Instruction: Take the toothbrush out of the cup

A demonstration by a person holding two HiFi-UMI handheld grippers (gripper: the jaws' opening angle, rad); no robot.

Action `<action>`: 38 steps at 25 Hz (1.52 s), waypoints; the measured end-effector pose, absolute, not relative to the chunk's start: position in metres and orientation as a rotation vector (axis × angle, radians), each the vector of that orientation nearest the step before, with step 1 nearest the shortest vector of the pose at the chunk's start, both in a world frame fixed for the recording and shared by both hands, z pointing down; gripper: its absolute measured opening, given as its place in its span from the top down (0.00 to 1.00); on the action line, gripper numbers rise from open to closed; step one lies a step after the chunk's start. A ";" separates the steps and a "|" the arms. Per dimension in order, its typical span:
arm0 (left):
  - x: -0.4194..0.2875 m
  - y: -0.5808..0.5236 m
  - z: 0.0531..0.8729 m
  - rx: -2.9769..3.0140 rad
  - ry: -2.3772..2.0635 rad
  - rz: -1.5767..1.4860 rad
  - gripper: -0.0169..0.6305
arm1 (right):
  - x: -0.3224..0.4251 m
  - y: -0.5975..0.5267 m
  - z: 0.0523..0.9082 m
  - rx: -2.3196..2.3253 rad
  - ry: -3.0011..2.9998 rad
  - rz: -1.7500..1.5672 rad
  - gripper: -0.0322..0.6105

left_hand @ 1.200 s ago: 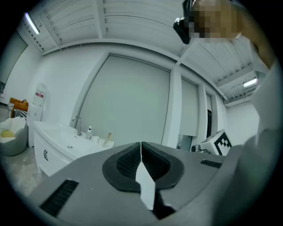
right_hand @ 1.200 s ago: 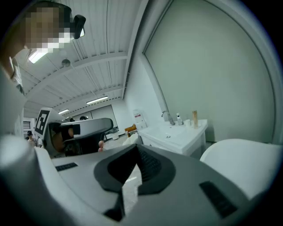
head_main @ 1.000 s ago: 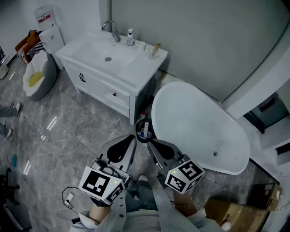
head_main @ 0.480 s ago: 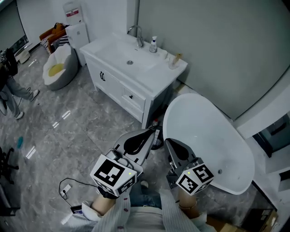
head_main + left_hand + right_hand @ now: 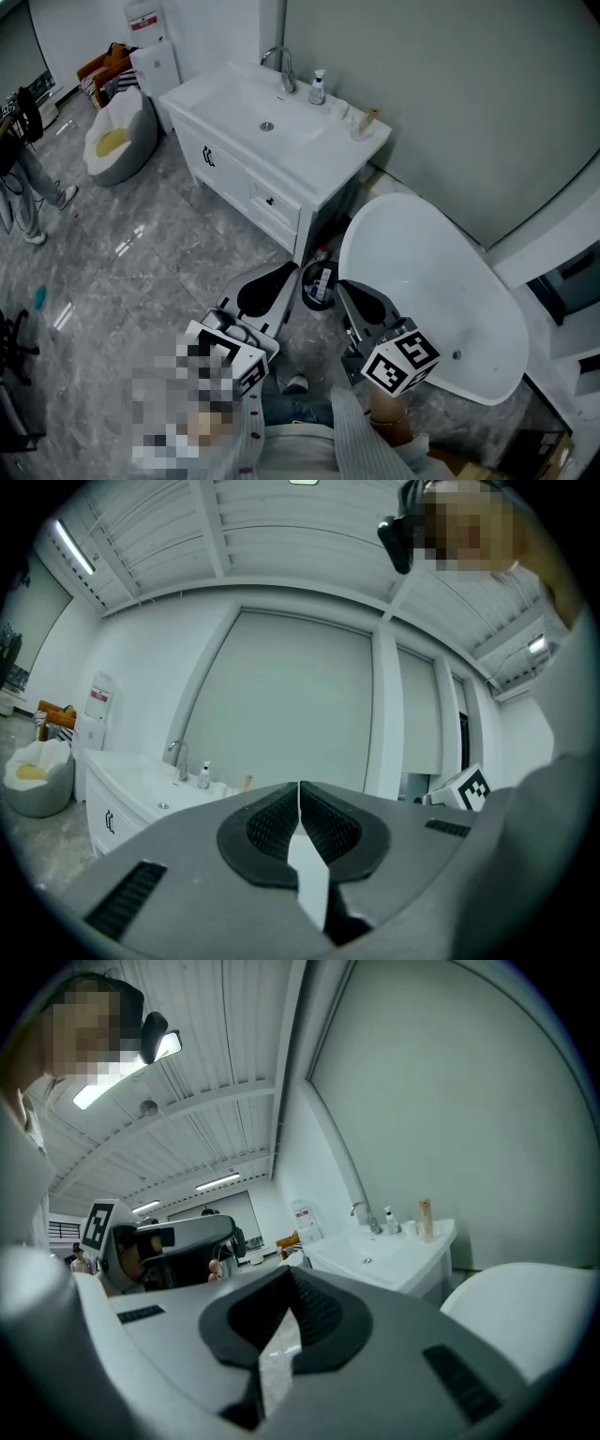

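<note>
The cup with the toothbrush [image 5: 365, 123] stands at the right end of the white vanity top [image 5: 281, 117], far from both grippers. It shows small in the left gripper view [image 5: 247, 783] and in the right gripper view [image 5: 425, 1217]. My left gripper [image 5: 289, 269] is held over the floor, pointing toward the vanity, with its jaws shut and nothing between them [image 5: 300, 789]. My right gripper [image 5: 341, 285] hangs beside it near the bathtub, also shut and empty [image 5: 289, 1274].
A small dark bin [image 5: 319, 284] sits on the floor between the gripper tips. A white bathtub [image 5: 427, 291] fills the right side. A faucet [image 5: 280, 66] and soap bottle [image 5: 319, 89] stand on the vanity. A white beanbag [image 5: 114, 142] and a person [image 5: 21, 178] are at the left.
The head view has swung so the vanity sits nearer and more central. Both grippers shifted slightly toward it. The left gripper, which covered the bin half a second ago, now sits left of it.
</note>
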State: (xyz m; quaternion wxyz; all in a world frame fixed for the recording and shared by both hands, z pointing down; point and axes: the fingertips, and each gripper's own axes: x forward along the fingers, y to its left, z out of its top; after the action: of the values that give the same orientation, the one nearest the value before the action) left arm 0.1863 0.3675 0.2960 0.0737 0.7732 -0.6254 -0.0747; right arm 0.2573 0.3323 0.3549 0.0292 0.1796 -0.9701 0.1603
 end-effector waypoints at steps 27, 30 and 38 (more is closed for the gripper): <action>-0.011 0.214 0.288 2.471 -1.699 -0.181 0.94 | 0.078 0.182 0.362 0.843 -2.937 0.557 0.93; -0.020 0.212 0.290 2.481 -1.677 -0.184 0.94 | 0.073 0.181 0.362 0.886 -2.927 0.557 0.93; -0.037 0.206 0.297 2.465 -1.655 -0.198 0.94 | 0.068 0.178 0.372 0.935 -2.882 0.585 0.93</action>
State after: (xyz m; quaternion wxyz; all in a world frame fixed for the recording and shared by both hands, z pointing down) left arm -0.0374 0.2062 0.2973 0.0829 0.8255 -0.5543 -0.0665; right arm 0.0678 0.1776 0.3720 0.0278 0.3030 -0.9335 0.1895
